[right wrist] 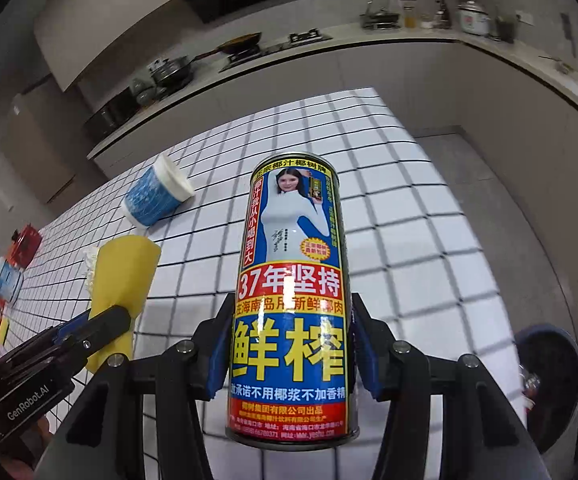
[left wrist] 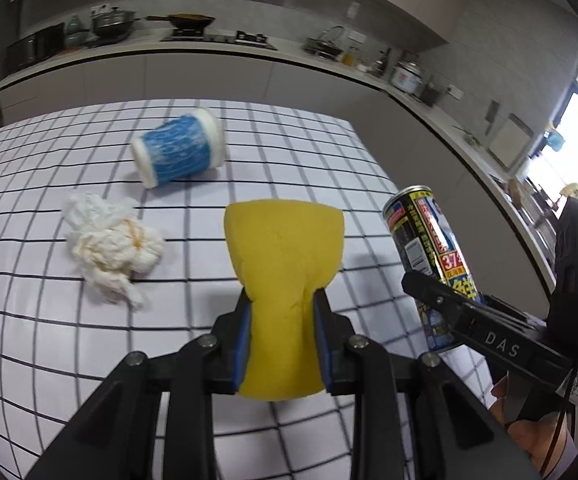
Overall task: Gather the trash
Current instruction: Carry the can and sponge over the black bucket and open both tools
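My left gripper (left wrist: 283, 316) is shut on a yellow sponge (left wrist: 285, 256), squeezing it at the waist and holding it above the checked tablecloth (left wrist: 49, 320). My right gripper (right wrist: 289, 344) is shut on a tall printed drink can (right wrist: 293, 280), held upright off the table. In the left wrist view the can (left wrist: 429, 248) and the right gripper show at the right edge. A crumpled, stained white tissue (left wrist: 111, 244) lies on the cloth to the left. A blue and white paper cup (left wrist: 181, 148) lies on its side farther back. The sponge (right wrist: 123, 276) shows left in the right wrist view, in the left gripper.
A dark round bin (right wrist: 549, 384) sits low at the right, beside the table. Small containers and a red object (right wrist: 25, 244) stand at the table's far left edge. A kitchen counter (left wrist: 249, 60) with pots and a stove runs behind the table.
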A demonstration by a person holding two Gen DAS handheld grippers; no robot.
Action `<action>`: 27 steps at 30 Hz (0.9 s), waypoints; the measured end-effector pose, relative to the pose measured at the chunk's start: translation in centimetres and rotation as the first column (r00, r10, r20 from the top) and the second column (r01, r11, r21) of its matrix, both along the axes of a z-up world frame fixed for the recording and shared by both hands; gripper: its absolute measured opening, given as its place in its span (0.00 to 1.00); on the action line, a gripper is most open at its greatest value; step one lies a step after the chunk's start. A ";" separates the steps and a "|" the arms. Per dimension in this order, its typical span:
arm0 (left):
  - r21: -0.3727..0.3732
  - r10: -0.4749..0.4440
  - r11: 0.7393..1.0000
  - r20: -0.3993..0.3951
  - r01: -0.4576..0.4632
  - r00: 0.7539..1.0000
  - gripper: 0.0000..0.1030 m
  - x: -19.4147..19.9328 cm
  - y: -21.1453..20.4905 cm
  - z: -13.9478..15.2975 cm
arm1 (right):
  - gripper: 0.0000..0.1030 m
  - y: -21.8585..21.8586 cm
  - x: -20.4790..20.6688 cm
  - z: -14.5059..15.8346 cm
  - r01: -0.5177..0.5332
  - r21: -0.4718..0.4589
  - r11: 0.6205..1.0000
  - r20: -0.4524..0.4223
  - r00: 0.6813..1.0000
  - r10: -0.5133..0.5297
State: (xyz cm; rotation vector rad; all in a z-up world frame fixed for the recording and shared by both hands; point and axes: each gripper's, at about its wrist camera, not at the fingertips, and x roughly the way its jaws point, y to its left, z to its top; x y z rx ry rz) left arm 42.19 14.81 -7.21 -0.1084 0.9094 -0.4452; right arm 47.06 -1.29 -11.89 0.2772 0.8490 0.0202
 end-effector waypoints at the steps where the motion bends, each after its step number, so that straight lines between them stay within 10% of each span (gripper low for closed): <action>1: -0.006 -0.030 1.000 0.000 0.030 1.000 0.28 -0.4 -0.7 0.1 | 0.53 -0.7 -0.9 0.2 0.027 -0.001 1.000 0.001 1.000 -0.027; 14: -0.041 -0.300 0.953 -0.013 0.300 0.954 0.28 -6.1 -14.6 0.8 | 0.53 -14.2 -13.7 0.0 0.328 -0.011 0.944 -0.002 0.944 -0.329; 27: 0.027 -0.312 0.946 -0.193 0.323 0.930 0.29 -9.0 -31.5 -4.1 | 0.53 -29.6 -19.3 -7.9 0.326 0.042 0.944 -0.166 0.934 -0.315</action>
